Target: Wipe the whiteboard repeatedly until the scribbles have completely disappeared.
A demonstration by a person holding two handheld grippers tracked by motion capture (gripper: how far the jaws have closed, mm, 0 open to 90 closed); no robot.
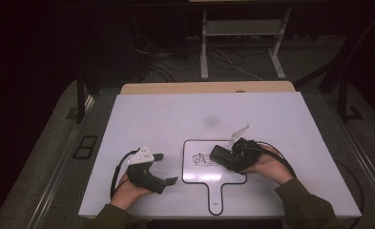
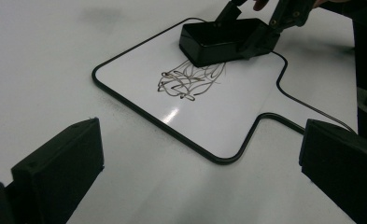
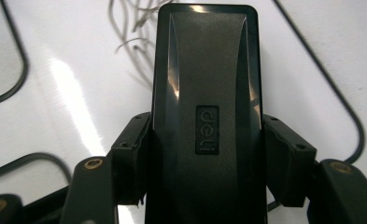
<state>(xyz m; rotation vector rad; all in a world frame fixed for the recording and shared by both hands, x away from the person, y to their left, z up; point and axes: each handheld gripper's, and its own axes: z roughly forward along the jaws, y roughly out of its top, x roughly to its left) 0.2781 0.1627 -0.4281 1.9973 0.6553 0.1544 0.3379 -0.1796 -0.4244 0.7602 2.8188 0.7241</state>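
- Left gripper (image 1: 163, 168): rests on the white table (image 1: 142, 119) left of the paddle-shaped whiteboard (image 1: 194, 175), held in the person's left hand (image 1: 130, 188); its jaws stand wide apart with nothing between them; it takes no part in the wiping at this moment.
- Whiteboard: lies flat at the table's near middle, handle (image 1: 215, 198) pointing toward the person; a tangle of dark marker scribble (image 2: 186, 81) sits on its upper part, not yet wiped off.
- Black eraser (image 3: 204, 107): rests on the whiteboard at the scribble's right edge, touching the board.
- Right gripper (image 1: 225, 157): clamped on the eraser's two long sides, jaws pressing firmly; the grip looks square and secure.
- Step in hand, as I judge it: wiping the scribble off; the eraser is at its start.
- Next move: push the eraser leftward across the marks, pressed flat; the free board may slide, so the left gripper could steady it.
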